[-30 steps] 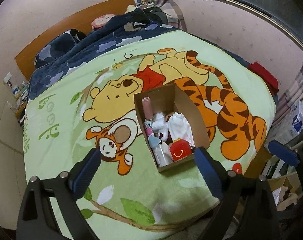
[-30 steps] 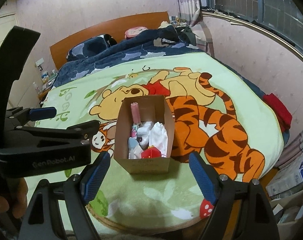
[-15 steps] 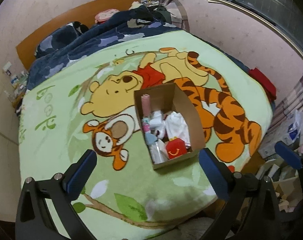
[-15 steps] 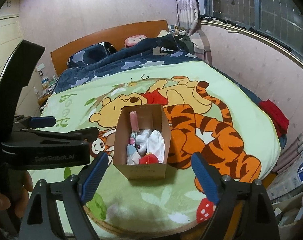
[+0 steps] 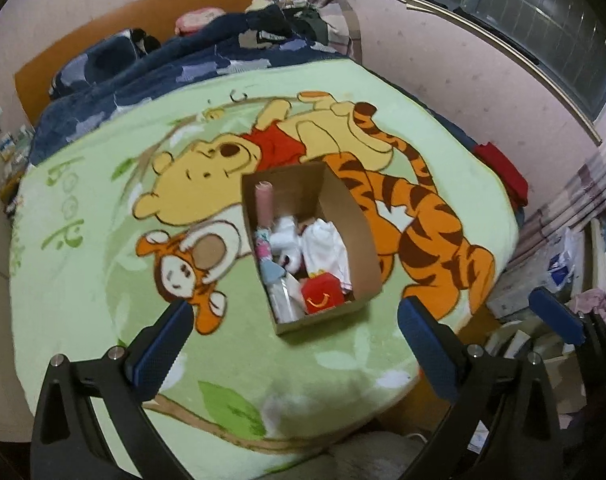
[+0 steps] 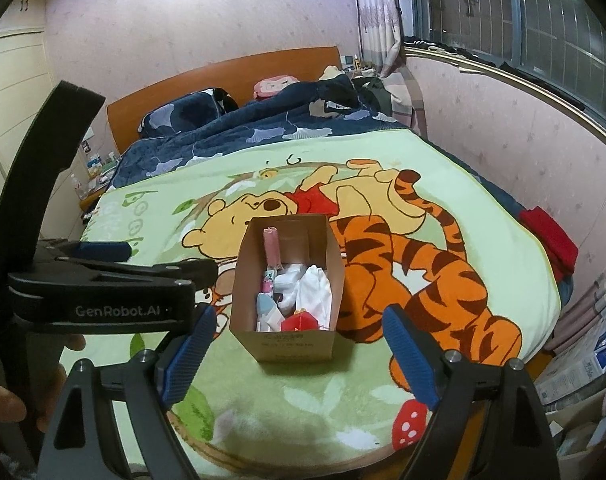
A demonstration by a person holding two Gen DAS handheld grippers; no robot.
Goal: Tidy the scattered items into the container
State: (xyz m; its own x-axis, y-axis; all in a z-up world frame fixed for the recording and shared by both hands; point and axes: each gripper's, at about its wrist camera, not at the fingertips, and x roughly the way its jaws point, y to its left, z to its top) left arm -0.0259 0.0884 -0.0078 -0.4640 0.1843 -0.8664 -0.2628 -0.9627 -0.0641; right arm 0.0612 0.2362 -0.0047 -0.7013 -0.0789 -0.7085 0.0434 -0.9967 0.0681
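An open cardboard box (image 5: pixel 357 236) stands on the green cartoon blanket (image 5: pixel 83 280), mid-bed. Inside it are a pink tube (image 5: pixel 265 208), white cloth (image 5: pixel 327 248), a red carton with a yellow M (image 5: pixel 321 298) and a clear bottle (image 5: pixel 283 300). My left gripper (image 5: pixel 295 336) hovers open and empty above the blanket on the near side of the box. In the right wrist view the same box (image 6: pixel 291 344) sits ahead of my right gripper (image 6: pixel 301 354), also open and empty. The left gripper (image 6: pixel 103 292) appears side-on at the left, held by a hand (image 6: pixel 7 400).
A dark blue quilt (image 6: pixel 263 132) and a wooden headboard (image 6: pixel 223 76) lie at the far end of the bed. Red cloth (image 6: pixel 551 236) hangs at the right bed edge beside the pink wall. Boxes and bags (image 5: pixel 559 264) crowd the floor at right. A cluttered nightstand (image 6: pixel 95 176) stands at left.
Both grippers have drawn back a little from the box, which looks slightly smaller. The right view has tilted up, showing more wall and ceiling. Both stay open.
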